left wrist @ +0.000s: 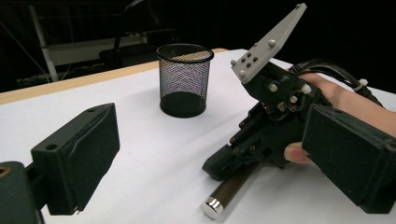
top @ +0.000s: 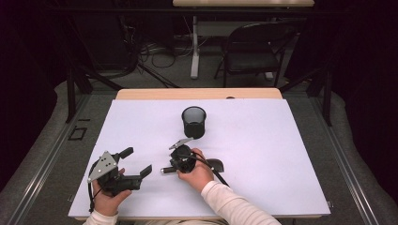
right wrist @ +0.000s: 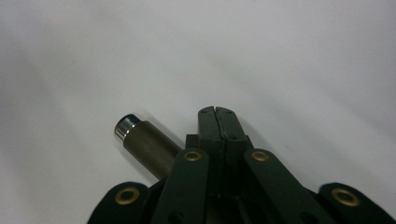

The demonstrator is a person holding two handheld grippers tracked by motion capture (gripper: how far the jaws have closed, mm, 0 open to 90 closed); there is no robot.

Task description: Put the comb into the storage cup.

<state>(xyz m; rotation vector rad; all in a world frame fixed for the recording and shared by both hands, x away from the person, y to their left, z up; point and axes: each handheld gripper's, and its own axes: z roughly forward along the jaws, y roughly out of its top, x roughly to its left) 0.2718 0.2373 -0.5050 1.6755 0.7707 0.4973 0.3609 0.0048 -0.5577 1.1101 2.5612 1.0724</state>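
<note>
in the high view the left gripper (top: 137, 163) rests at the near table edge, jaws spread wide and empty. in the left gripper view the right gripper (left wrist: 219, 169) lies over a dark cylinder (left wrist: 229, 191) near the mesh cup (left wrist: 184, 79). in the right gripper view the jaws meet, the cylinder (right wrist: 147, 144) beside them on the white table (right wrist: 303, 70).

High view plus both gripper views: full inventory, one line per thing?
Mesh cup: 1, black, upright on the sheet just beyond the right gripper.
Cylinder with silver cap: 1, dark brown, lying on the sheet under the right gripper; whether it is gripped, cannot tell.
Sheet: 1, white, covering the table.
Table: 1, light wood, edge showing at the far side.
Folding chair: 1, black, on the floor beyond the table.
Left gripper: 1, black with a grey plate, jaws open, near left of the sheet.
Right gripper: 1, black, jaws shut together, centre of the sheet.
Hands: 2, one on each gripper; light sleeves.
</note>
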